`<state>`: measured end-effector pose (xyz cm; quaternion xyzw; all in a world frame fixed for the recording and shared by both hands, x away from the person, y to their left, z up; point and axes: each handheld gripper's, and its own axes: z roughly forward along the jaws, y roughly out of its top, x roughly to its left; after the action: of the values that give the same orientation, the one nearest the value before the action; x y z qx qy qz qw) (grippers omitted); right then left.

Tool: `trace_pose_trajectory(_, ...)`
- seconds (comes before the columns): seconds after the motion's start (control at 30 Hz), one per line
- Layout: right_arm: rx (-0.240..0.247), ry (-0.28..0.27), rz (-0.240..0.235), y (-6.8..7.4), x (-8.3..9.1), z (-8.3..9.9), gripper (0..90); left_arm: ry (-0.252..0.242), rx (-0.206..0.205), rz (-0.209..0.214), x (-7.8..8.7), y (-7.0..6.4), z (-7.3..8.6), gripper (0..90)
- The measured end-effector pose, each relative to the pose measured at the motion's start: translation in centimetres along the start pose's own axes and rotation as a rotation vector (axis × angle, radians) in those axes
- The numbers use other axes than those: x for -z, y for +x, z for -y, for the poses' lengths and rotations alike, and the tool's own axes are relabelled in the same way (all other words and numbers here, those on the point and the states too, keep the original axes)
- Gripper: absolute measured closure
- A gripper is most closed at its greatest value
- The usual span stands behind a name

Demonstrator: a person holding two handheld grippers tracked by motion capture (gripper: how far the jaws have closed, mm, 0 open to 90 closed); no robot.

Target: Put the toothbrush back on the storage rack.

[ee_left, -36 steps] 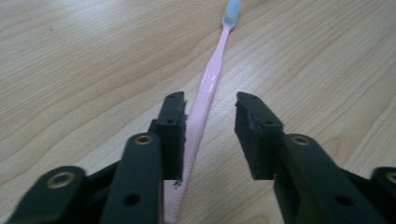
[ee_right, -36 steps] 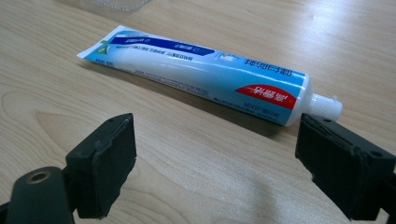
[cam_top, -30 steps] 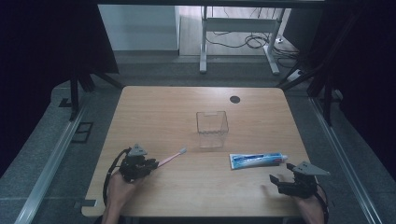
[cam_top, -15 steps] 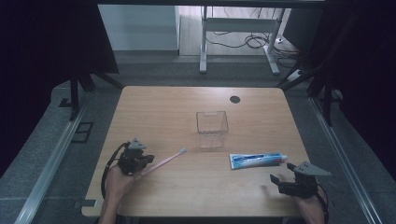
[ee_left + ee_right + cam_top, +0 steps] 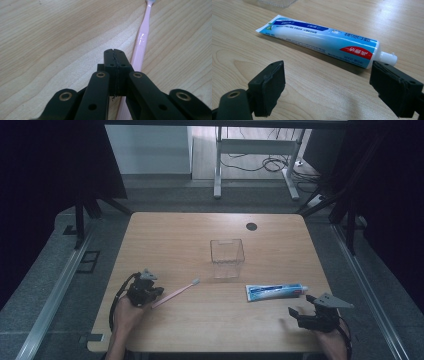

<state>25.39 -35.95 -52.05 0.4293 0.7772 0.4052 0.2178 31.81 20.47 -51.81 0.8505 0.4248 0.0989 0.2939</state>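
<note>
Two grippers sit near the table's (image 5: 165, 227) front edge: the left gripper (image 5: 115, 53), jaws pressed together, beside a pink toothbrush (image 5: 140, 47). The right gripper (image 5: 329, 83), jaws spread wide, faces a toothpaste tube (image 5: 322, 40); it should straddle the tube's middle squarely before closing.

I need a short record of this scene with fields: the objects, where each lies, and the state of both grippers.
table: light wood table
container: clear plastic box, upright, near the table's middle, nothing visible inside
toothbrush: pink toothbrush, flat on the table, left of the box
toothpaste: toothpaste tube, flat, cap toward the right edge
left gripper: left gripper, jaws shut, beside the toothbrush handle, not holding it
right gripper: right gripper, jaws wide open, short of the tube
</note>
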Motion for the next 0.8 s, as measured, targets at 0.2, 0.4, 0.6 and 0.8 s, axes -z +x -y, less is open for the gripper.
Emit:
trace_pose_trajectory(0.2, 0.002, 0.001, -0.003, 0.1, -0.1, 0.0, 13.1, 0.002, -0.017, 0.001, -0.1, -0.5, 0.0, 89.5)
trace_pose_trajectory(0.4, 0.003, 0.000, -0.003, 0.0, 0.0, 0.0, 13.1, 0.011, -0.025, 0.009, -0.3, -0.9, 0.2, 89.5)
trace_pose_trajectory(0.6, 0.003, 0.000, -0.004, 0.0, 0.0, 0.0, 13.1, 0.011, -0.027, 0.015, -0.2, -1.5, 0.4, 89.4)
trace_pose_trajectory(0.8, 0.004, 0.000, -0.007, 0.0, -0.1, 0.0, 13.0, 0.016, -0.044, 0.027, -0.1, -2.4, 0.4, 89.4)
